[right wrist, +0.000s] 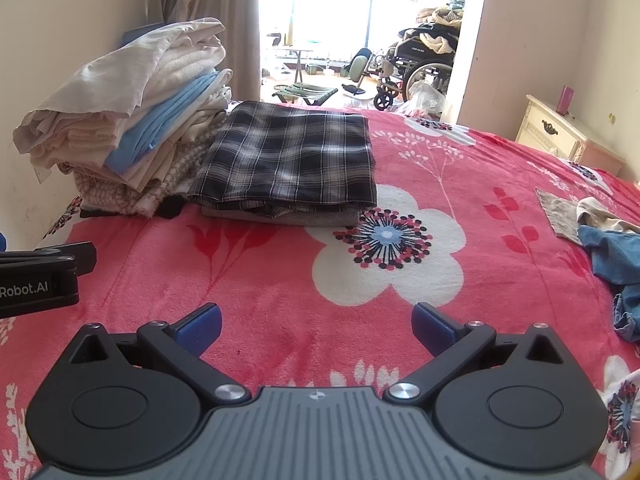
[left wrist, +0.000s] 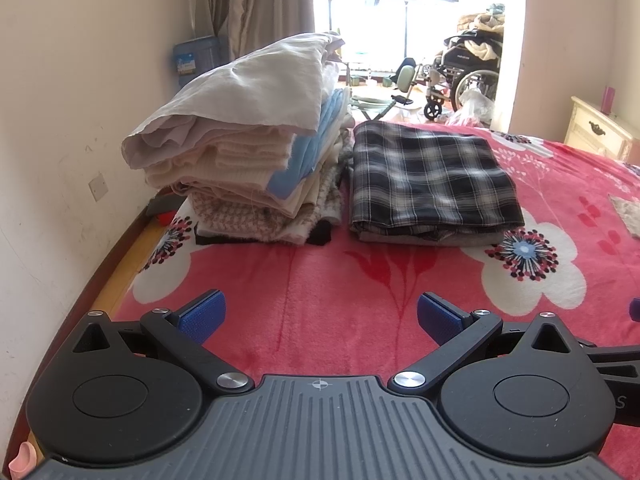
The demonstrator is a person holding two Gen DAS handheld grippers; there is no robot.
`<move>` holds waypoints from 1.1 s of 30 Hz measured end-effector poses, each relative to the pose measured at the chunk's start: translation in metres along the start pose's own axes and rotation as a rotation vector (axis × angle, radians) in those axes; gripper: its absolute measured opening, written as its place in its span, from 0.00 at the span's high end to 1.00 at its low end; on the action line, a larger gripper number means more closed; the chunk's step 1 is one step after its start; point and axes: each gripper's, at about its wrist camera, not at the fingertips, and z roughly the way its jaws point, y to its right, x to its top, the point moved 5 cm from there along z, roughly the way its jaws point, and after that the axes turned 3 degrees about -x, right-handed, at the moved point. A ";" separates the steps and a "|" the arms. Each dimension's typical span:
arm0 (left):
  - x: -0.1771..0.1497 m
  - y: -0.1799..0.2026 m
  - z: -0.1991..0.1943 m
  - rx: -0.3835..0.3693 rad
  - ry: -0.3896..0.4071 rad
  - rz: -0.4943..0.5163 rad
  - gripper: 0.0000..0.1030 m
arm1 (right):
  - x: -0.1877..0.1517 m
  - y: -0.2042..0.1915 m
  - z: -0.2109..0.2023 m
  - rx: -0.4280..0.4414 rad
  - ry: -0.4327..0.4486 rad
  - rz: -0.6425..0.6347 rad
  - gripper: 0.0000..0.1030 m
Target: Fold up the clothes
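Nearest, left gripper (left wrist: 320, 316) spread wide, blue pads (left wrist: 202, 314) well apart, nothing between them, hovering over the pink floral blanket (left wrist: 320, 280) on the bed. Right gripper (right wrist: 316, 322) likewise wide open and empty, above the same blanket; black body of the left gripper visible at the left edge of the right wrist view, just beside.

Farther on, folded plaid garment (left wrist: 432, 176) lying flat on the blanket, resting on a grey folded piece (left wrist: 428, 238) whose edge peeks out underneath. Just left of it, touching or nearly so, tall stack of folded clothes (left wrist: 248, 160): cream and beige layers, a light blue piece (left wrist: 308, 152) in the middle, a houndstooth knit near the bottom, a pale cloth draped loosely on top. Stack close to the wall (left wrist: 60, 120) at the bed's left side.

Off to the right in the right wrist view, unfolded blue denim garment (right wrist: 616, 256) crumpled on the blanket, next to a pale rumpled cloth (right wrist: 596, 210) and a flat greyish piece (right wrist: 558, 210), well apart from the plaid.

Beyond the bed, cream nightstand (right wrist: 560, 136) at right, curtain (left wrist: 256, 4) at left, and a wheelchair (left wrist: 468, 68) piled with bedding in the bright doorway.
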 end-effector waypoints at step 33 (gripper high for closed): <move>0.001 -0.001 -0.002 0.003 0.002 0.002 0.00 | 0.000 -0.001 -0.003 -0.003 0.002 0.002 0.00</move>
